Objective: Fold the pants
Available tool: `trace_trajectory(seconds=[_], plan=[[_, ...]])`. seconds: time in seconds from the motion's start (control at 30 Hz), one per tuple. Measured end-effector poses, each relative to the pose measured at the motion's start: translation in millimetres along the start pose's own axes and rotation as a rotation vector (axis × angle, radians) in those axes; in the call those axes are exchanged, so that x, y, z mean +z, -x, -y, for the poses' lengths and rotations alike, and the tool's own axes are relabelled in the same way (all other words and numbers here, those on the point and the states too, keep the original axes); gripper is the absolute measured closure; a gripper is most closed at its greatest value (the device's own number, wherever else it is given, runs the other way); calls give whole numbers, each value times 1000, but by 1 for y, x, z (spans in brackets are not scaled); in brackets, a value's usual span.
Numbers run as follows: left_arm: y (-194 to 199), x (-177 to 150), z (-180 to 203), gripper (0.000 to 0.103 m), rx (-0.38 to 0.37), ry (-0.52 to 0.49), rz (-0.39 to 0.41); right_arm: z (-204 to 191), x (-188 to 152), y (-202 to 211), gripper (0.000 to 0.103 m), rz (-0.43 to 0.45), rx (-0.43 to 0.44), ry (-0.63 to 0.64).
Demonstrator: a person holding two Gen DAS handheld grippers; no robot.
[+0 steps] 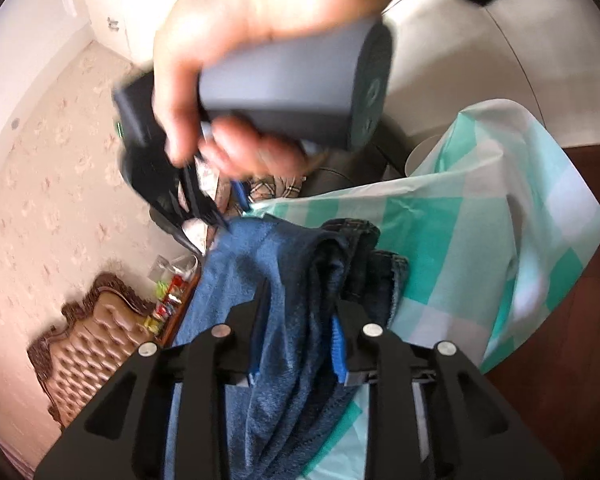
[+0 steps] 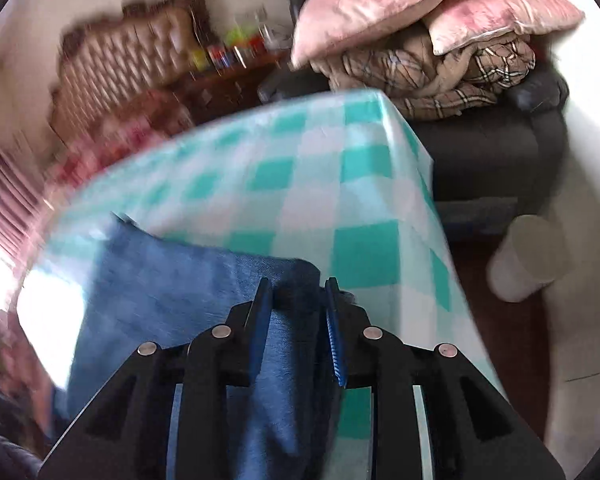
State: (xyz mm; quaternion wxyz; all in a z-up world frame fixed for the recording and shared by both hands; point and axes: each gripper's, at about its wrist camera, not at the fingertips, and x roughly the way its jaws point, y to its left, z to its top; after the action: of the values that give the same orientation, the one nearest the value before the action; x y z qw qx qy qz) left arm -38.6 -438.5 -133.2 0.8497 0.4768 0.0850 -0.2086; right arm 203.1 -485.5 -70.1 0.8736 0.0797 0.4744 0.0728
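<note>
Blue pants (image 1: 268, 264) lie bunched on a table under a teal-and-white checked cloth (image 1: 460, 240), with a darker denim fold (image 1: 360, 248) on the right. My left gripper (image 1: 300, 312) straddles the bunch; the fabric runs loosely between its parted jaws. A hand (image 1: 260, 20) holds the grey handle of my right gripper (image 1: 206, 232), blurred, at the far edge of the pants. In the right wrist view the right gripper (image 2: 298, 300) has its jaws parted around a fold of the pants (image 2: 172, 280), which lie flat on the checked cloth (image 2: 300, 168).
A dark armchair (image 2: 480, 144) beyond the table's corner carries a pink pillow (image 2: 420, 4) and a plaid blanket (image 2: 460, 72). A white cylinder (image 2: 528, 256) stands on the floor to the right. A tufted headboard (image 1: 96, 328) and a nightstand with small bottles (image 2: 228, 52) are behind.
</note>
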Motion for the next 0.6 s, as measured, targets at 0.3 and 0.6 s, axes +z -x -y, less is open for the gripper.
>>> trace_trajectory(seconds=[0.3, 0.6], plan=[[39, -5, -35, 48, -275, 171, 142, 8, 4, -6, 76, 29, -87, -20], [-38, -70, -207, 22, -263, 719, 10, -36, -74, 75, 47, 187, -330, -117]])
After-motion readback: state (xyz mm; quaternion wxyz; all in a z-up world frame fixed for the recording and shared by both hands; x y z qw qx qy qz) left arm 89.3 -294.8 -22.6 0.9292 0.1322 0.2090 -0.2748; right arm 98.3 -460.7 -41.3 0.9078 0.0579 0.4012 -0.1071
